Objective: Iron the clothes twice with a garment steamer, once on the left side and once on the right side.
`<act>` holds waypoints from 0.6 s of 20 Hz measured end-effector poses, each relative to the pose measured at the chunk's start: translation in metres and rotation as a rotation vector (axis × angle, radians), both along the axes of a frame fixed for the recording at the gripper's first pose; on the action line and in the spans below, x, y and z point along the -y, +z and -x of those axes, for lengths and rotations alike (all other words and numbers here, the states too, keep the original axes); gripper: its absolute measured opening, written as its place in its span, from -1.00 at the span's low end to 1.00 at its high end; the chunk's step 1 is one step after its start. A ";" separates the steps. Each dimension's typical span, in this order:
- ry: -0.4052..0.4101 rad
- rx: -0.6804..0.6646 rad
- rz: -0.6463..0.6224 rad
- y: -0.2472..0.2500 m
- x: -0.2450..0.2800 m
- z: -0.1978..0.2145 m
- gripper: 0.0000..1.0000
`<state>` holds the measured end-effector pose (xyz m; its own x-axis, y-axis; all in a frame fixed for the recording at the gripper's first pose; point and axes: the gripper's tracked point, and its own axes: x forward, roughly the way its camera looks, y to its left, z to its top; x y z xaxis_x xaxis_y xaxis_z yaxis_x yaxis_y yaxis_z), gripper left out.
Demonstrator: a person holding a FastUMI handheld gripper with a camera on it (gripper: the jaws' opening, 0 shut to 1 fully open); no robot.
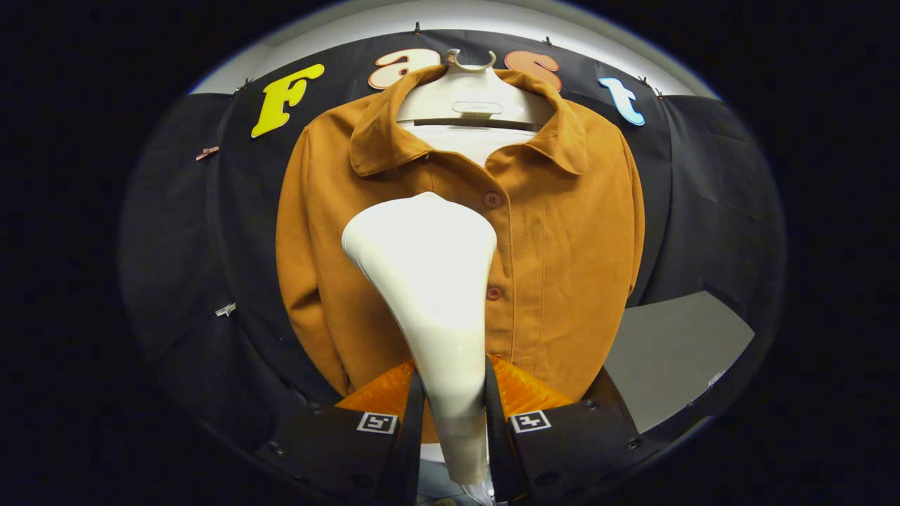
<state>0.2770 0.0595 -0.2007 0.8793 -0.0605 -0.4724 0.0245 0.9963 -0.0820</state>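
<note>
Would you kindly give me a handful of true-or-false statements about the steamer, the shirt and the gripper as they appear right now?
1. The gripper is shut on the white plastic garment steamer's handle. True.
2. The mustard-brown collared shirt lies folded on a table. False: it hangs on a cream plastic hanger against the black cloth wall.
3. The steamer's wide head is ahead of the fingers, in front of the shirt's chest. True.
4. The shirt's front is unbuttoned and spread wide open. False: it is closed below the collar, with round buttons showing beside the steamer.
5. The steamer head covers the collar. False: it sits below the collar.
</note>
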 end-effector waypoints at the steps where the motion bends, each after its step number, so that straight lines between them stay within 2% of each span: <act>1: -0.002 -0.006 0.005 -0.001 -0.001 -0.002 -0.13; 12: -0.030 -0.207 0.014 -0.093 -0.010 -0.015 -0.13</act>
